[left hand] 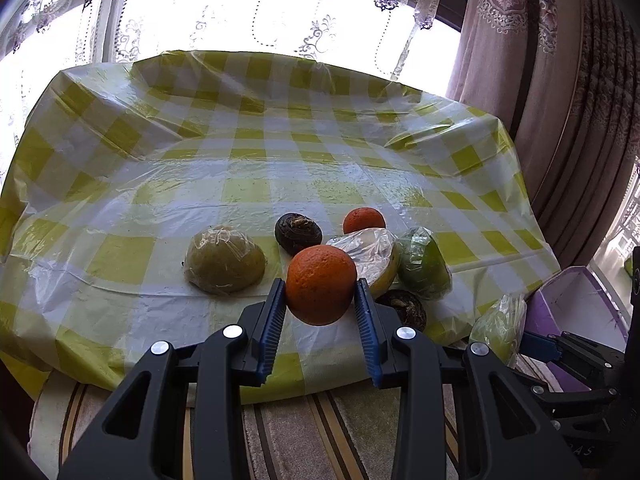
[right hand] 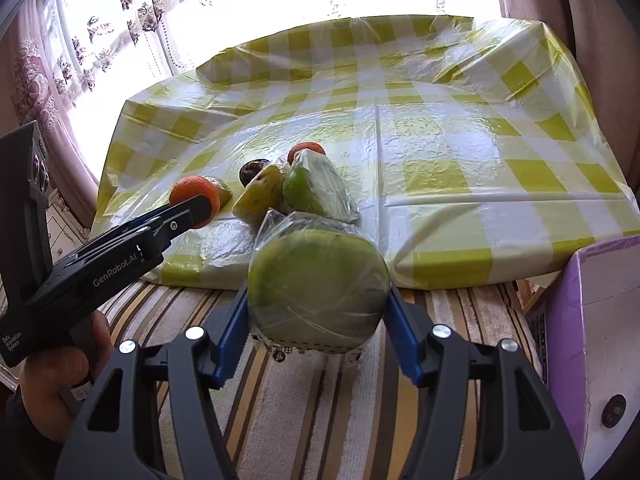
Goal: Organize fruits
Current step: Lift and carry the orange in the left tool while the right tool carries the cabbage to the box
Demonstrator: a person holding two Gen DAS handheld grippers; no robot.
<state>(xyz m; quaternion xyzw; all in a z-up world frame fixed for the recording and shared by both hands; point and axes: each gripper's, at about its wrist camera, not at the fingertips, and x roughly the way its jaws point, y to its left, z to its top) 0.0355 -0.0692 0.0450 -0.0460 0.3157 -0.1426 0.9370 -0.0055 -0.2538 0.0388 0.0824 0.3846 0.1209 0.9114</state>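
Tablecloth [left hand: 248, 192] behind finger-clamped orange [left hand: 321, 285]

We note a glossy crinkled plastic sheet [left hand: 280, 168] over the desk, pebbled matt skin on the orange [left hand: 321, 285], shiny cling film around the green fruit half [right hand: 318, 288], ribbed blue pads [left hand: 272, 332] on the matt black plastic left claw [left hand: 321, 334], striped woven cloth [right hand: 320, 400] below, sheer lace curtain [left hand: 240, 12].

Tabletop's got a yellow-and-white checked plastic cloth [left hand: 248, 192] over it. Sitting on that: an orange [left hand: 364, 220], two dark round fruits [left hand: 298, 233], and some plastic-wrapped green and yellow fruit halves [left hand: 225, 260], mostly bunched together.
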